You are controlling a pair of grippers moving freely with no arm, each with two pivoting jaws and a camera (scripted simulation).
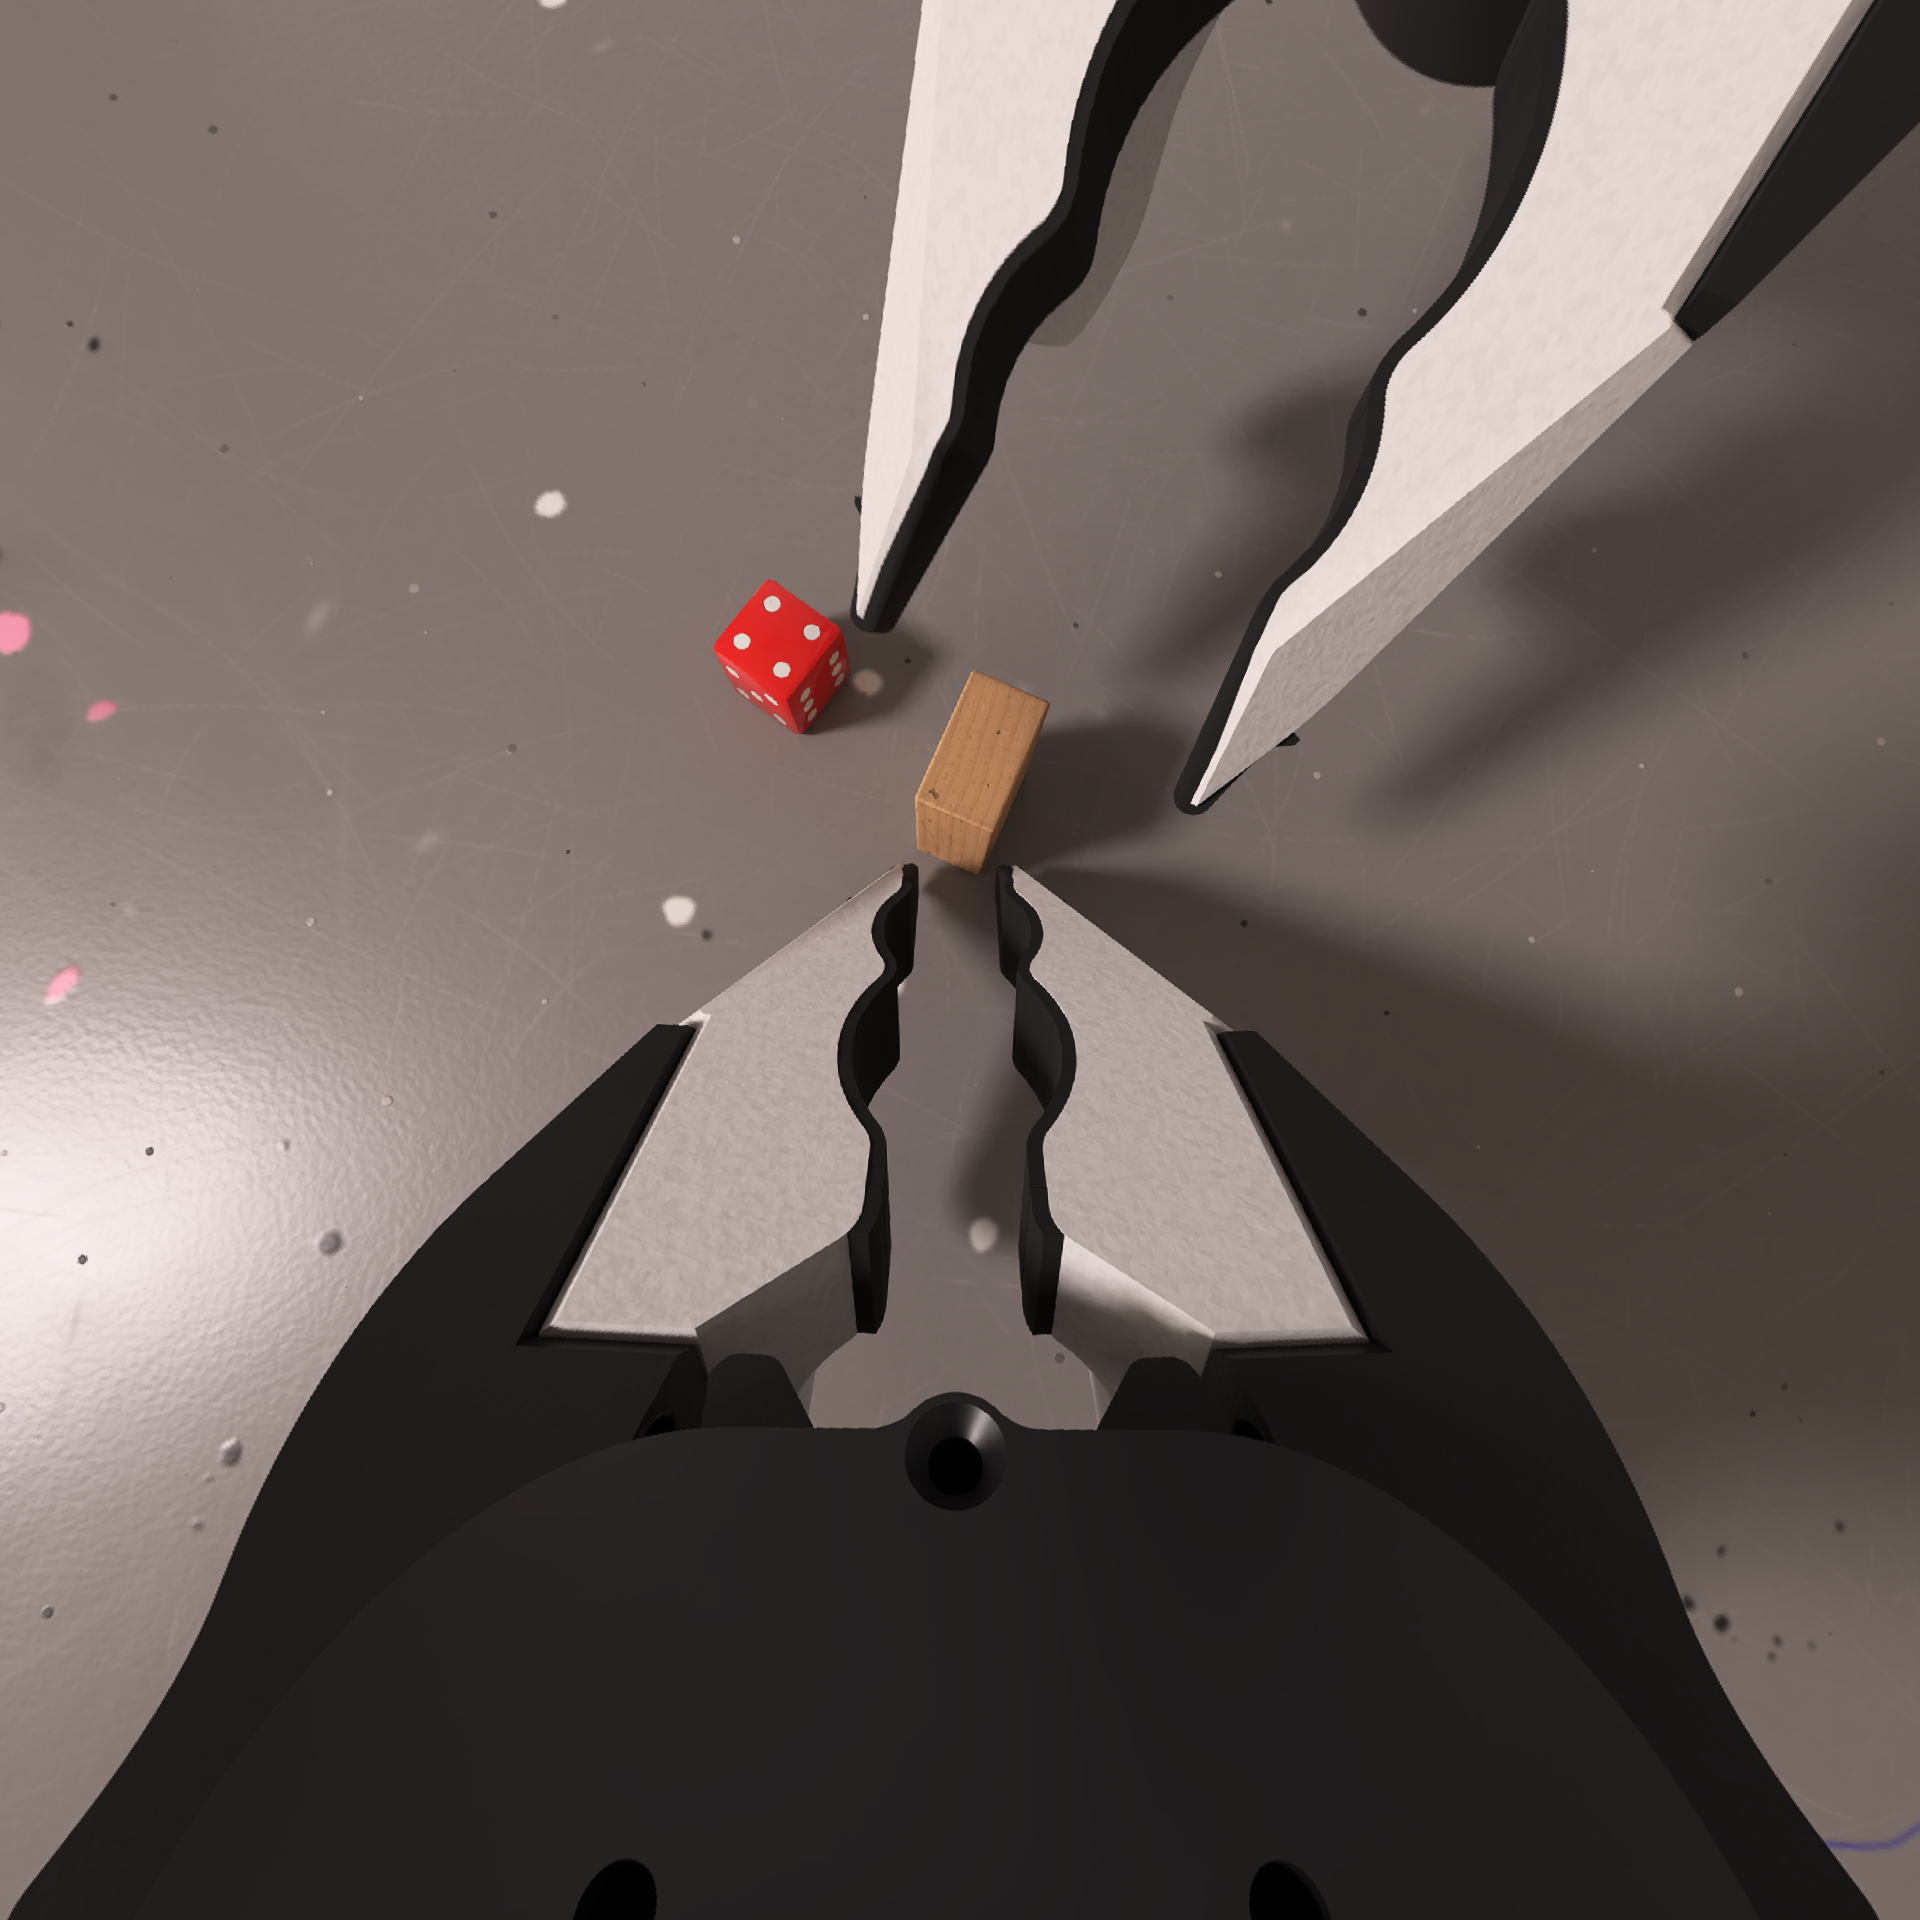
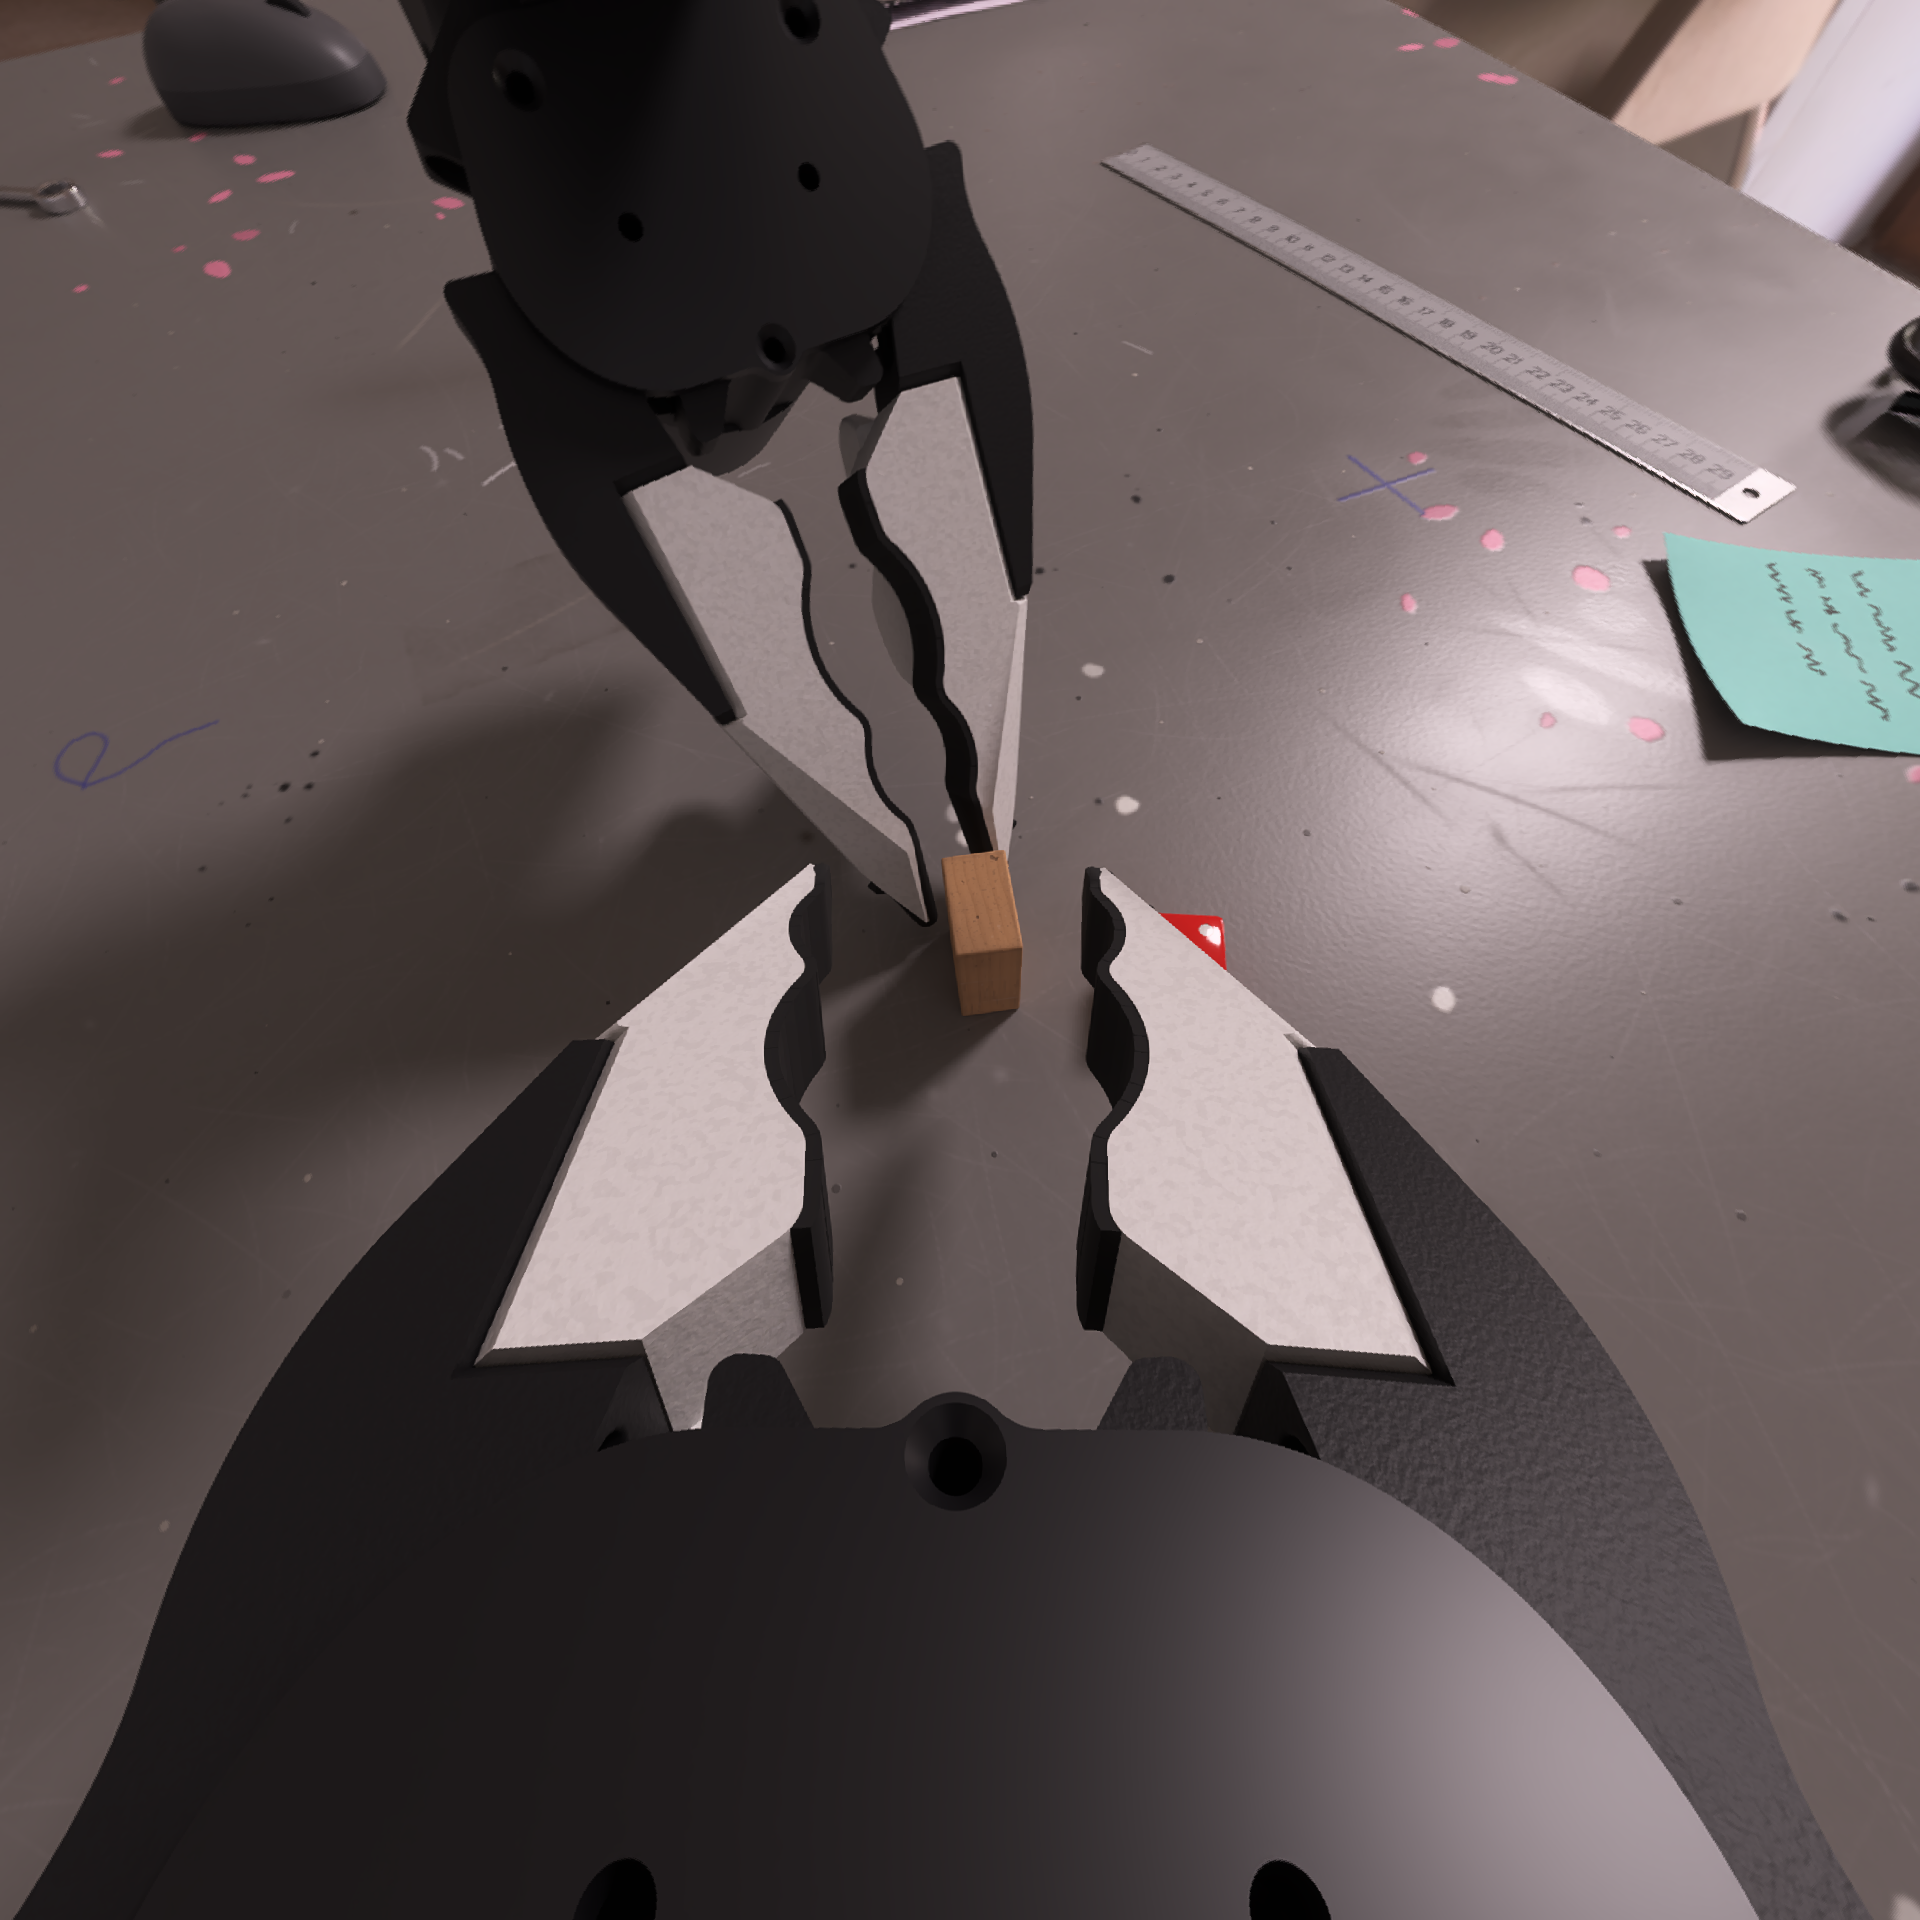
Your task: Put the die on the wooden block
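Note:
A small wooden block (image 1: 982,764) lies on the grey table (image 1: 416,935). A red die with white pips (image 1: 781,657) sits on the table just left of it, not touching. My left gripper (image 1: 956,873) is open by a narrow gap and empty, its tips at the block's near end. My right gripper (image 1: 1034,717) comes from the far side, open wide, its fingers either side of the block and the die outside them. In the right wrist view the block (image 2: 985,930) lies between the right gripper's (image 2: 951,883) tips. The die (image 2: 1200,933) is mostly hidden behind one finger.
A metal ruler (image 2: 1455,332) lies at the back right, with a teal paper note (image 2: 1787,655) nearer. A grey mouse (image 2: 260,62) and a small metal tool (image 2: 47,195) are at the back left. A dark object (image 2: 1896,395) sits at the right edge.

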